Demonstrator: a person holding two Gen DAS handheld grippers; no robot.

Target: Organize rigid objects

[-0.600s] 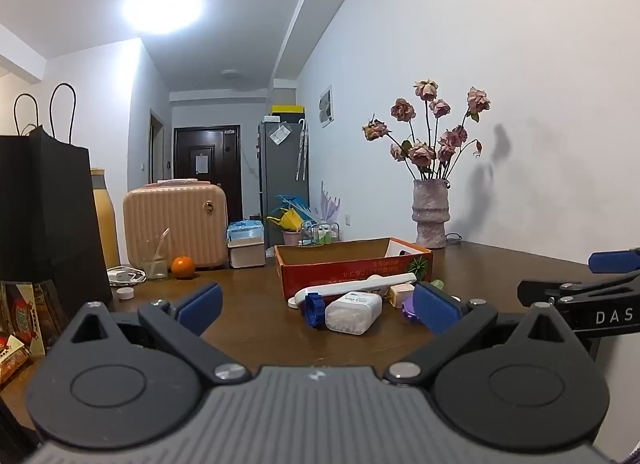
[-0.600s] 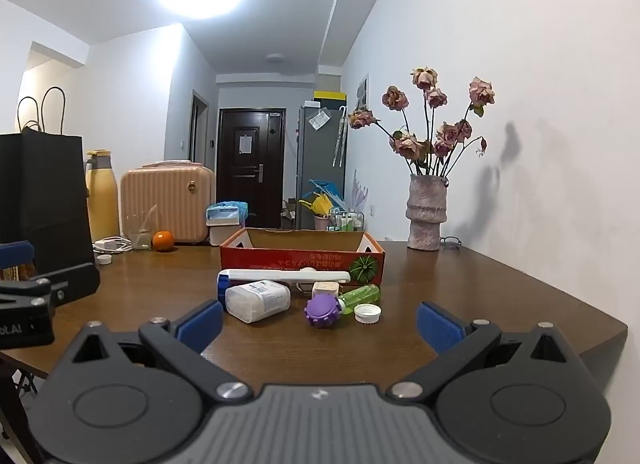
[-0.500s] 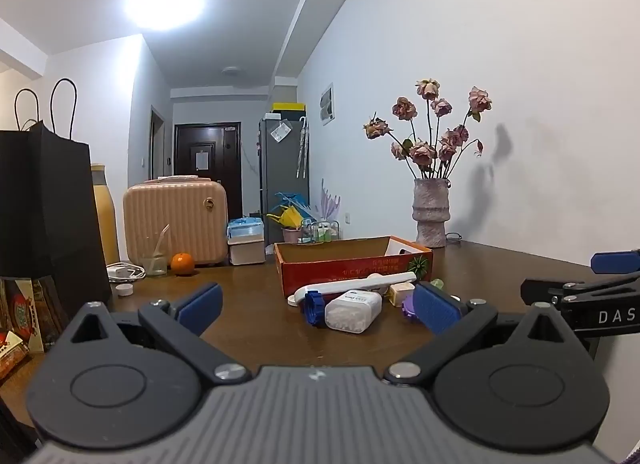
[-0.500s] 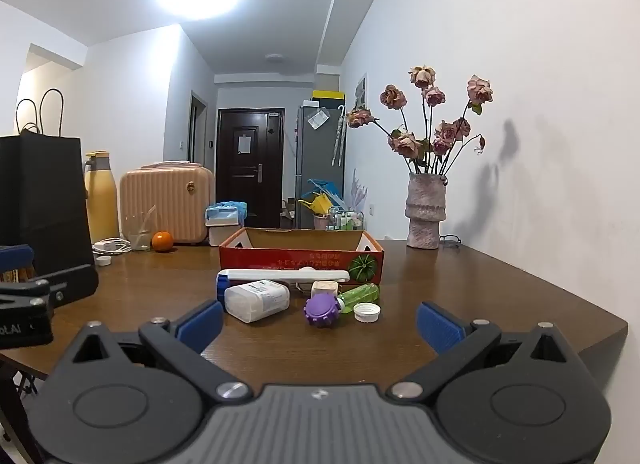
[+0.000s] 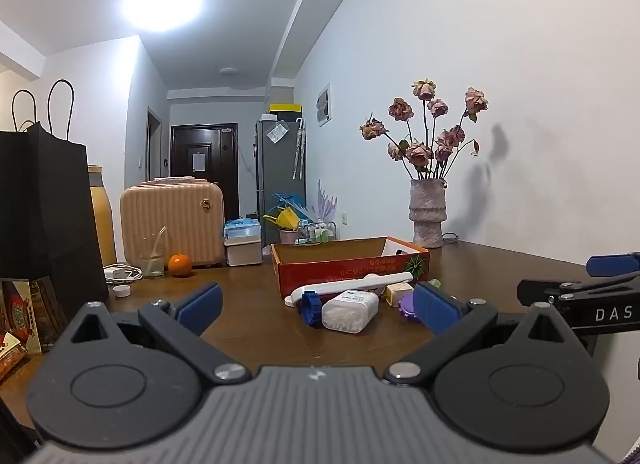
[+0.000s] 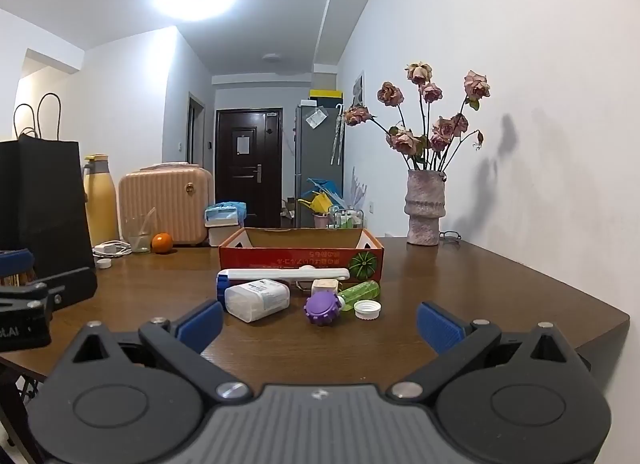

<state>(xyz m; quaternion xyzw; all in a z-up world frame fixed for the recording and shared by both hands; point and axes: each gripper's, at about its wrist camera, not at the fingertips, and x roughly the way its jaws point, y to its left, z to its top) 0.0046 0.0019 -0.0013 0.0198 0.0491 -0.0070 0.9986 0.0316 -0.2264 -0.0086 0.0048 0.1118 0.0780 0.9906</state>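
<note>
A little pile of hard things sits on the brown table (image 6: 460, 284), right in front of a red cardboard box (image 6: 300, 258) with a green melon picture on it. In the pile, a clear plastic box with a white label (image 6: 257, 299) lies on its side. A long white stick-shaped thing (image 6: 284, 274) lies across behind it, close to the red box. A blue knobby cap (image 5: 311, 306) is just beside the clear box on its left. A purple knobby cap (image 6: 322, 307) is on the other side, and a green bottle (image 6: 360, 291) lies behind the purple cap. A small white cap (image 6: 367, 309) sits next to the purple cap. A small tan block (image 6: 325, 286) stands between the white stick and the green bottle. The left gripper (image 5: 316, 306) is spread wide and holds nothing; it hangs near the pile without touching it. The right gripper (image 6: 318, 322) is spread wide too, with nothing between its blue pads, and the pile shows in the gap. Farther back stand a pink vase with dried roses (image 6: 425, 206) by the wall, an orange (image 6: 161, 242), a peach suitcase (image 6: 166, 204), a yellow bottle (image 6: 100, 204) and a black paper bag (image 6: 40, 204).
</note>
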